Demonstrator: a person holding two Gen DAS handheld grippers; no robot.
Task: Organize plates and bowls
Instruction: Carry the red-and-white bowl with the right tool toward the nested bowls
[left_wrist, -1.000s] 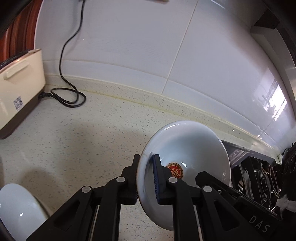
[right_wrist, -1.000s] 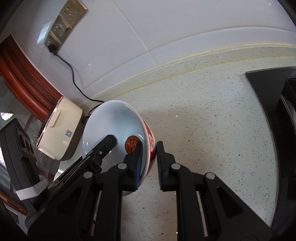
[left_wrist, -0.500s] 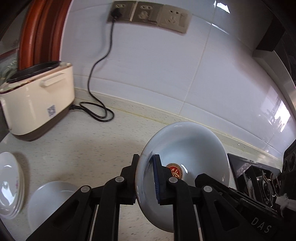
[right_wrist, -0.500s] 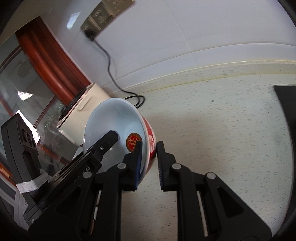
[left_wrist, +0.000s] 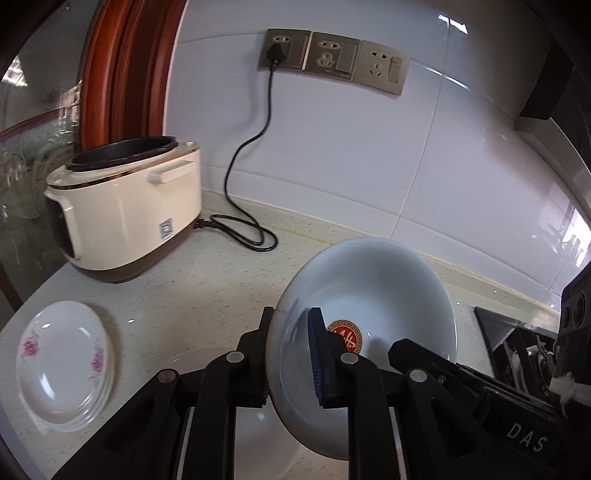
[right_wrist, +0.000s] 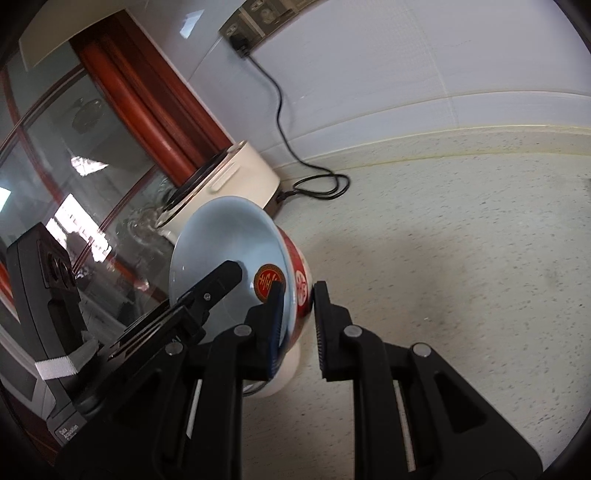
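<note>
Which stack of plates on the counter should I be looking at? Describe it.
Start at the cream rice cooker plugged in by the wall. In front of it, near the counter's edge, sits a short stack of plates. Unlike the plain white dish beside it, its top plate has pink flowers.

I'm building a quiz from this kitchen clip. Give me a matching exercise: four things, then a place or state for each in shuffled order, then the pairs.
Things:
1. bowl
2. flowered plates
3. rice cooker
4. black plug

Places or states:
A. stacked on the counter at the left
B. in the leftmost wall socket
C. gripped by its rim, tilted
D. lid off, beside the wooden frame

Pairs: 1-C, 2-A, 3-D, 4-B
</note>
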